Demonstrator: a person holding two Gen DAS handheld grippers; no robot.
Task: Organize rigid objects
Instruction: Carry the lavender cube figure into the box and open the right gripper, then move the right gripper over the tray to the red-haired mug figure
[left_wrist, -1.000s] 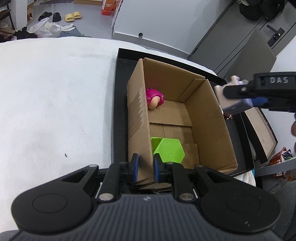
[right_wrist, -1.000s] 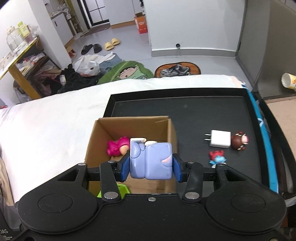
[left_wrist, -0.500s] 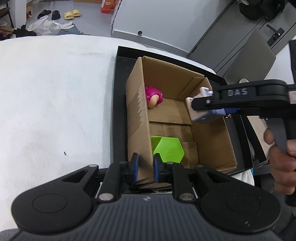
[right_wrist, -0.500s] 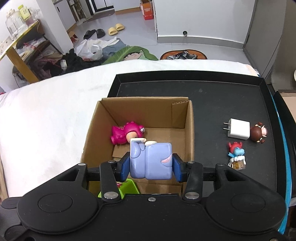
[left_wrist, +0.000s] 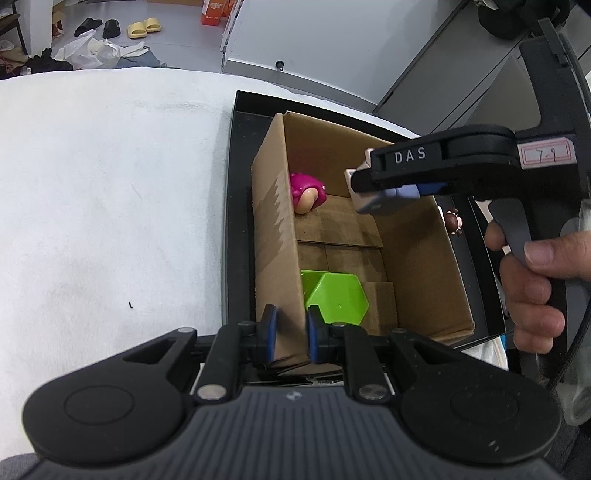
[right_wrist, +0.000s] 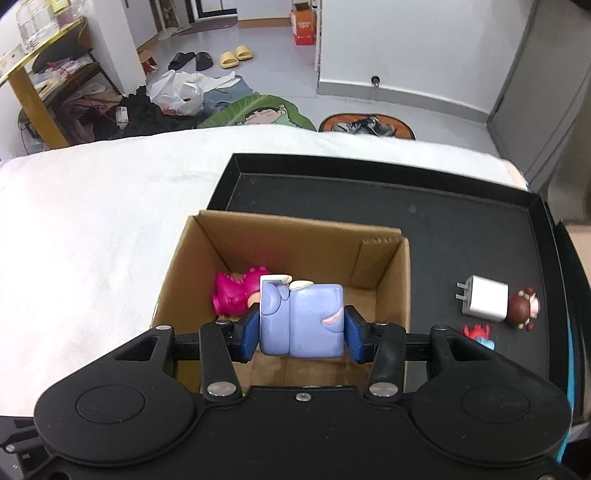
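An open cardboard box (left_wrist: 273, 221) (right_wrist: 395, 280) stands on a black tray (right_wrist: 424, 221) (left_wrist: 236, 192). My left gripper (left_wrist: 289, 334) is shut on the box's near left wall. My right gripper (right_wrist: 301, 326) (left_wrist: 380, 188) is shut on a lilac block figure (right_wrist: 301, 319) (left_wrist: 384, 197) and hangs over the box's inside. In the box lie a magenta figure (left_wrist: 306, 188) (right_wrist: 236, 295) at the far end and a green hexagonal piece (left_wrist: 336, 297) at the near end.
On the tray right of the box lie a white plug adapter (right_wrist: 484, 297), a brown round figure (right_wrist: 522, 308) (left_wrist: 453, 221) and a small red-and-blue figure (right_wrist: 480, 334). White cloth (left_wrist: 110, 206) covers the surface left of the tray. A hand (left_wrist: 532, 280) grips the right tool.
My right gripper has carried the lilac figure leftward and down, from beyond the box's right wall to over its inside. My left gripper has stayed on the box wall.
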